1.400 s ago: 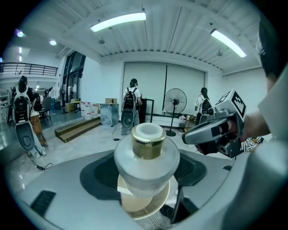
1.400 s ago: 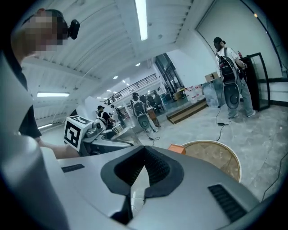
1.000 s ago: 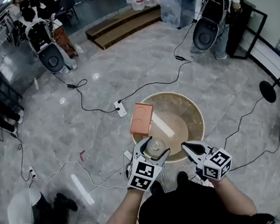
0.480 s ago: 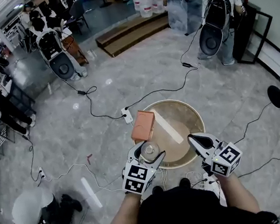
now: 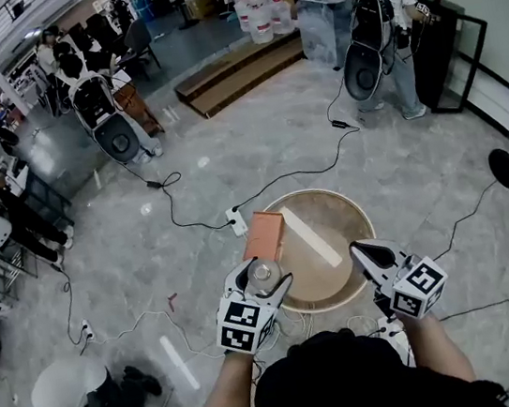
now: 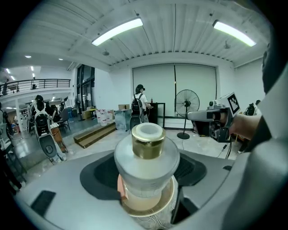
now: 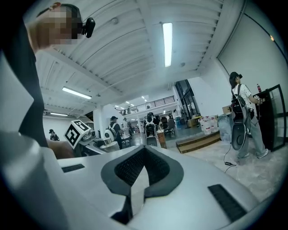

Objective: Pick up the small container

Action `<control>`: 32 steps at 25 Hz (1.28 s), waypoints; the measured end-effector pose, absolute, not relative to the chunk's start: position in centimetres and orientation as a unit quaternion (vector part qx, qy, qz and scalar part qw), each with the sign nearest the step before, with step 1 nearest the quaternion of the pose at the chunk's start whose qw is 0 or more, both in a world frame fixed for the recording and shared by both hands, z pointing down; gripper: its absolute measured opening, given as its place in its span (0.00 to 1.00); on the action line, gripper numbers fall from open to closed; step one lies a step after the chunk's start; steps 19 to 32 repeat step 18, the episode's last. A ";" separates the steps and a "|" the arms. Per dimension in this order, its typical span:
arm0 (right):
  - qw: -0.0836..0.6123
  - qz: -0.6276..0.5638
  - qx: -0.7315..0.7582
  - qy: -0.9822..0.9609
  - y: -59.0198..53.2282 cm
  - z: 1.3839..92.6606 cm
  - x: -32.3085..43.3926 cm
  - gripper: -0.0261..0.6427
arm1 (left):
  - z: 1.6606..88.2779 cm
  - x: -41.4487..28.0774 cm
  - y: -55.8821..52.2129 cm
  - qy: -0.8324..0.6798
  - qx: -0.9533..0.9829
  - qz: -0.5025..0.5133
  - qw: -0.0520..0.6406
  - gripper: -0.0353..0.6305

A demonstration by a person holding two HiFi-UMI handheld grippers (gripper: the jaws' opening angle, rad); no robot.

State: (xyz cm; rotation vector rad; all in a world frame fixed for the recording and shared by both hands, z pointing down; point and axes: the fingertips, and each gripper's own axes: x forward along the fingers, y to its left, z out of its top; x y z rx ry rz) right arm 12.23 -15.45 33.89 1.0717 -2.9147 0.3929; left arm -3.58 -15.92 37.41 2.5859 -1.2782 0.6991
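Note:
The small container (image 5: 262, 273) is a frosted jar with a gold neck and a white cap. My left gripper (image 5: 266, 277) is shut on its body and holds it upright above the left rim of the round beige table (image 5: 344, 265). In the left gripper view the container (image 6: 146, 161) fills the gap between the jaws of the left gripper (image 6: 146, 182), with the table top showing below it. My right gripper (image 5: 361, 253) hovers over the table's right rim. In the right gripper view the right gripper (image 7: 135, 191) is shut on nothing.
An orange box (image 5: 264, 235) and a long white strip (image 5: 311, 237) lie on the table. Cables (image 5: 201, 223) and a power strip (image 5: 236, 221) run over the marble floor. People with backpacks stand at the back, and a standing fan (image 5: 505, 168) is at the right.
The left gripper has carried the container up and to the left, from over the table toward its left rim. The right gripper has drifted a little right.

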 end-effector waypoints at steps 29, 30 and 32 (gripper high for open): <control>0.031 0.110 0.330 -0.937 -16.2 33.3 9.5 0.05 | 36.6 -5.4 -16.9 -0.440 0.864 0.233 0.072 0.57; 0.031 0.110 0.330 -0.937 -16.2 33.3 9.5 0.05 | 36.6 -5.4 -16.9 -0.440 0.864 0.233 0.072 0.57; 0.031 0.110 0.330 -0.937 -16.2 33.3 9.5 0.05 | 36.6 -5.4 -16.9 -0.440 0.864 0.233 0.072 0.57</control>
